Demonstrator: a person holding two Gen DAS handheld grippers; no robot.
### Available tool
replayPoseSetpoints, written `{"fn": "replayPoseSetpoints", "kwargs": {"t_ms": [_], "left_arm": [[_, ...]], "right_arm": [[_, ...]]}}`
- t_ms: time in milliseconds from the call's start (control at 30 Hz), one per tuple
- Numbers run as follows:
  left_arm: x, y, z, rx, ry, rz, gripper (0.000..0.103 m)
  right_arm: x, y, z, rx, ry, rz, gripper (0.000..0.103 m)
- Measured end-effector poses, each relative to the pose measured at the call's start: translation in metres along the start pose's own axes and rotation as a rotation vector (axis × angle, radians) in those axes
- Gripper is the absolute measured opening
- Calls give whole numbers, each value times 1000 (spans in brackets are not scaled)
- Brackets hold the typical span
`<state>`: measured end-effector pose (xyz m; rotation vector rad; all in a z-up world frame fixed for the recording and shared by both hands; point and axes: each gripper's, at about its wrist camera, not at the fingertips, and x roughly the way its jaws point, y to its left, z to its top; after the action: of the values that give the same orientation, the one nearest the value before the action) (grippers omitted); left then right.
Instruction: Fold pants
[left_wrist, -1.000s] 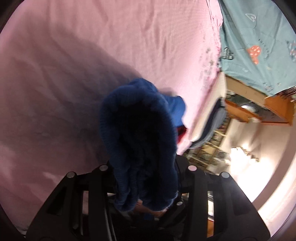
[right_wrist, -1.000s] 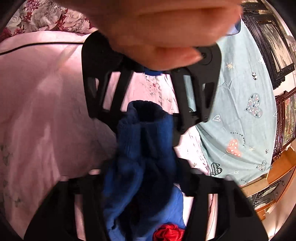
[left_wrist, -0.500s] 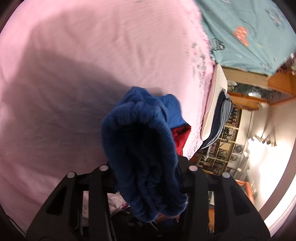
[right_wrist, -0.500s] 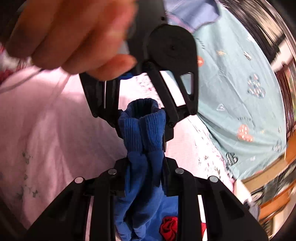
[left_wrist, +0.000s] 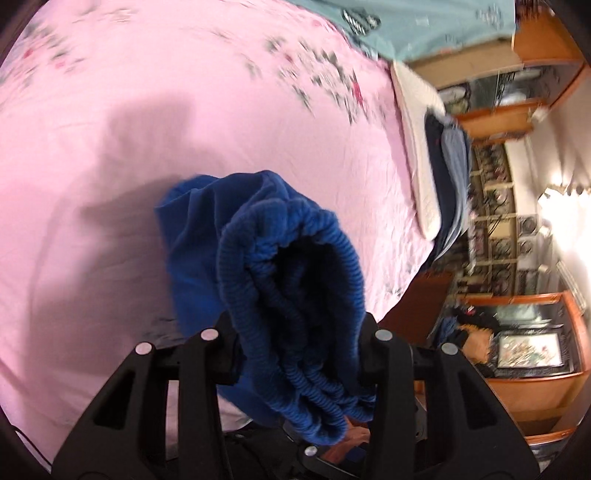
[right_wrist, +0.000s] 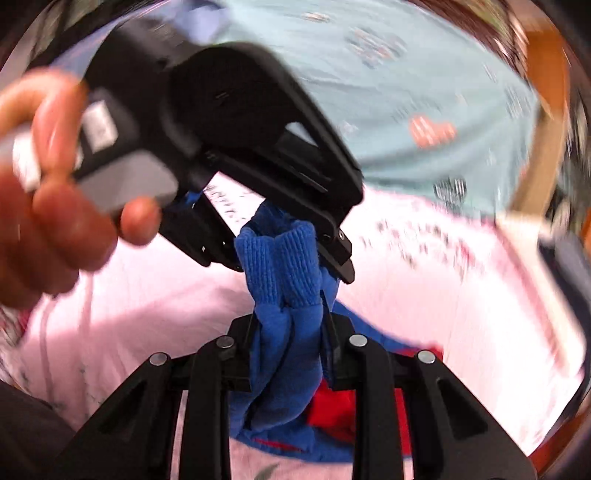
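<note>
The blue pants (left_wrist: 291, 295) hang bunched over the pink bedsheet (left_wrist: 184, 110). My left gripper (left_wrist: 299, 332) is shut on their ribbed cuff end. In the right wrist view my right gripper (right_wrist: 290, 332) is shut on the same blue pants (right_wrist: 284, 302), just below the ribbed cuffs. The left gripper (right_wrist: 288, 251) shows there too, gripping the cuffs from above, with a hand on its handle. A red part (right_wrist: 340, 410) of the garment lies on the sheet below.
A teal patterned blanket (right_wrist: 369, 92) covers the far side of the bed. The bed edge with a white mattress (left_wrist: 421, 147) and dark clothes (left_wrist: 450, 147) is at the right. Wooden shelves (left_wrist: 524, 369) stand beyond.
Both grippers have swung with the pants still held; the views have rotated toward the bed edge and room. The left gripper and hand have shifted left in the right wrist view.
</note>
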<state>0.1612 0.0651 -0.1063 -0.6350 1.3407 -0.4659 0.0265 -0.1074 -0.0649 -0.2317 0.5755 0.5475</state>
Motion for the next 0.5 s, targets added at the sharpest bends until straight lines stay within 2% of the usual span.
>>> {"fn": "replayPoseSetpoints", "kwargs": {"t_ms": [33, 167, 333, 500], "left_arm": [[11, -10, 1, 10, 12, 14, 42], [66, -50, 10, 41, 66, 104, 42], [120, -67, 11, 45, 119, 217, 42], [160, -71, 8, 55, 153, 319, 43]], "right_arm": [[-1, -21, -5, 75, 10, 18, 26], [3, -76, -27, 238, 41, 49, 26], [26, -130, -67, 466, 98, 145, 26], [40, -163, -99, 633, 143, 244, 26]]}}
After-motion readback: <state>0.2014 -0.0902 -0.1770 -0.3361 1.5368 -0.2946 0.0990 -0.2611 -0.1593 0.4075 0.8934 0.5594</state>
